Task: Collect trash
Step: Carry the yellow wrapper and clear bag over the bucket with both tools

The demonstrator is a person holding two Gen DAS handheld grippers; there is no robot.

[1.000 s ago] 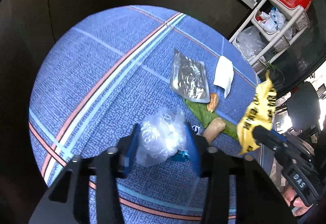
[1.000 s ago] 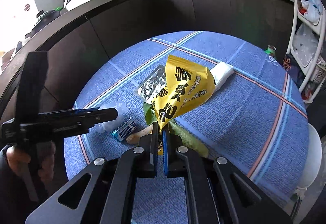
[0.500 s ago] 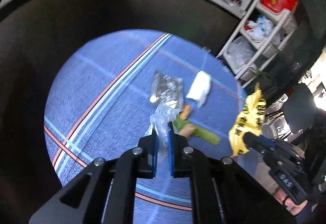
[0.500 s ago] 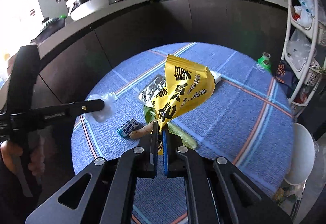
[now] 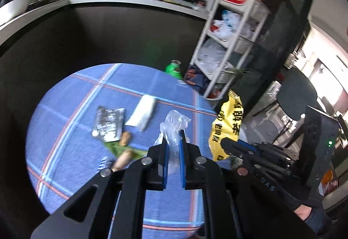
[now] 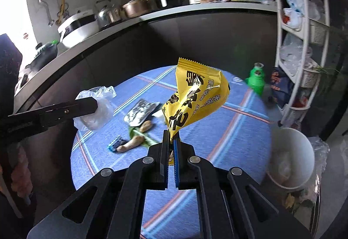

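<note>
Jaws pinched tight, the left gripper [image 5: 174, 141] holds a clear plastic wrap [image 5: 175, 124] and the right gripper [image 6: 171, 143] a yellow snack bag [image 6: 195, 97] above the blue table [image 6: 228, 130], where a foil pouch [image 6: 141, 112], white packet [image 5: 142, 112], small blue wrapper [image 6: 116, 143] and food scraps [image 6: 134, 140] remain uncollected.

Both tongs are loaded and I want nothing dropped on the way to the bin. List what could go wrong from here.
1. The left tongs pinch only a thin fold of the crumpled clear plastic bag; it could slip free.
2. The right tongs hold the yellow snack wrapper by one corner, so it may swing or tear loose.
3. The white round waste bin sits low beside the table; a light piece could miss it.
</note>
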